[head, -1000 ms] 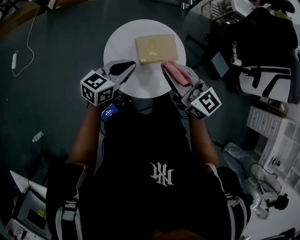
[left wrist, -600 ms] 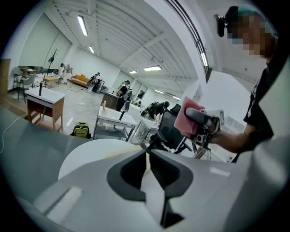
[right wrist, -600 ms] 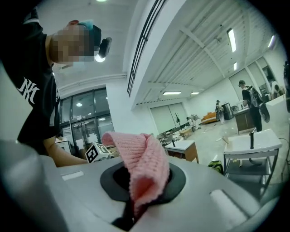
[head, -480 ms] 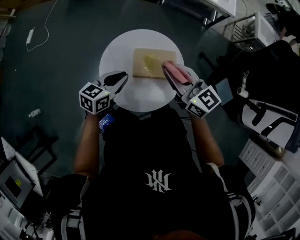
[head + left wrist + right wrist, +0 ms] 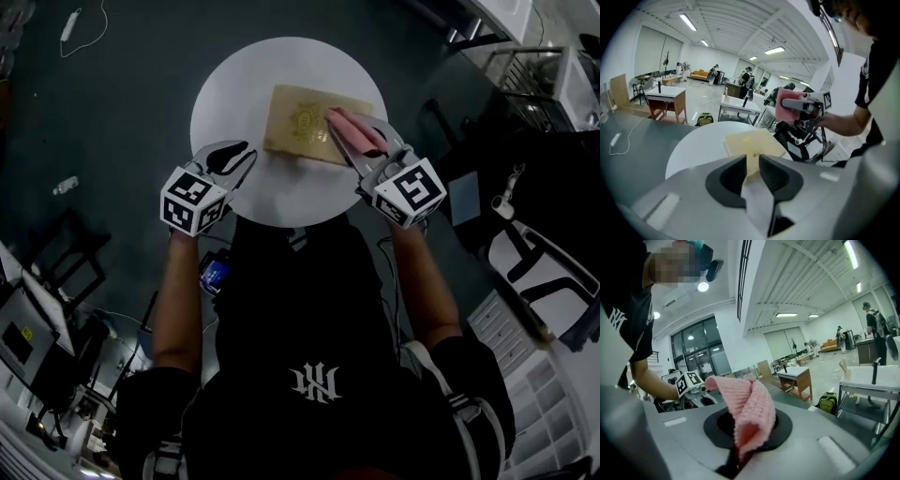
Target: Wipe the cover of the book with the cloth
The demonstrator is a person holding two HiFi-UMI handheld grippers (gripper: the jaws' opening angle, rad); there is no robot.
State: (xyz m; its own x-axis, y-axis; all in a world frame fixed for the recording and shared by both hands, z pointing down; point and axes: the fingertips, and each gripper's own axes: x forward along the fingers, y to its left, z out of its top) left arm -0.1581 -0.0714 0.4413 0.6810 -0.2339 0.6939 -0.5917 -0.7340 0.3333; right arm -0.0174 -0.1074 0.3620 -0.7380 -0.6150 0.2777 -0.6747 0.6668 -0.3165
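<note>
A tan book (image 5: pixel 302 134) lies flat on the round white table (image 5: pixel 234 94). My right gripper (image 5: pixel 352 143) is shut on a pink knitted cloth (image 5: pixel 356 133), which hangs over the book's right part; I cannot tell whether it touches the cover. In the right gripper view the cloth (image 5: pixel 751 408) sticks up folded from the shut jaws. My left gripper (image 5: pixel 240 152) hovers over the table left of the book. Its jaws have just been opening, and nothing is between them. In the left gripper view the book (image 5: pixel 752 142) shows beyond the gap of the left gripper (image 5: pixel 751 161).
Dark floor surrounds the table, with a white cable (image 5: pixel 70 23) at the far left. Black chairs and gear (image 5: pixel 525 234) crowd the right side. Desks (image 5: pixel 665 96) and people stand far back in the hall.
Both grippers came down and forward over the table. The cloth went from the book's near right corner to over its right part. The left jaws spread apart.
</note>
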